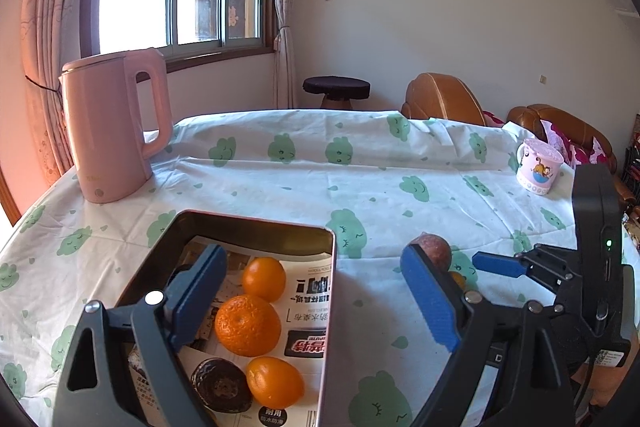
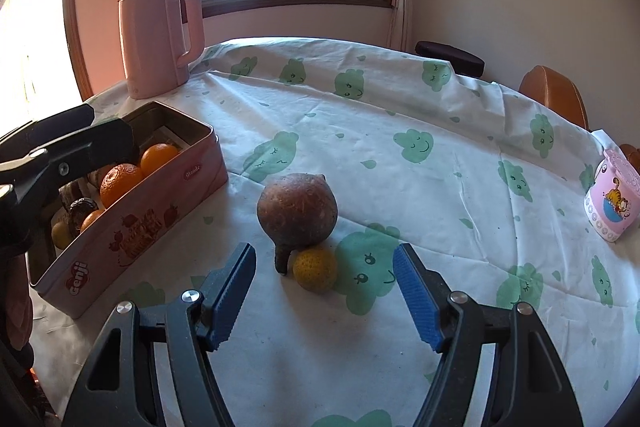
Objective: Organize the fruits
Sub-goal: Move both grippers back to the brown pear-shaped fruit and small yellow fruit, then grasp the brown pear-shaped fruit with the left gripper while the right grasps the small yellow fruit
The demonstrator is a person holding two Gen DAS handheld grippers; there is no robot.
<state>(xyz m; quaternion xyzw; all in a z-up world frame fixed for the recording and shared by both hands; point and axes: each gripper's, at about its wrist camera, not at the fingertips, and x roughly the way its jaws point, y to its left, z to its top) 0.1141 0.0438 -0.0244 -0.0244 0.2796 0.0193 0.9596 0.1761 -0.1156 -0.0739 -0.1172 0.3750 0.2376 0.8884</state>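
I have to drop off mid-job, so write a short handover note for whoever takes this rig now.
Left claw: open, empty, hovering over the pink tin.
Right claw: open, empty, aimed at the two fruits on the tablecloth.
Done: three oranges and a dark wrinkled fruit lie in the tin.
Left: the brown round fruit and the small yellow fruit touching it in front still need to go in. The small yellow one is nearest the right claw.
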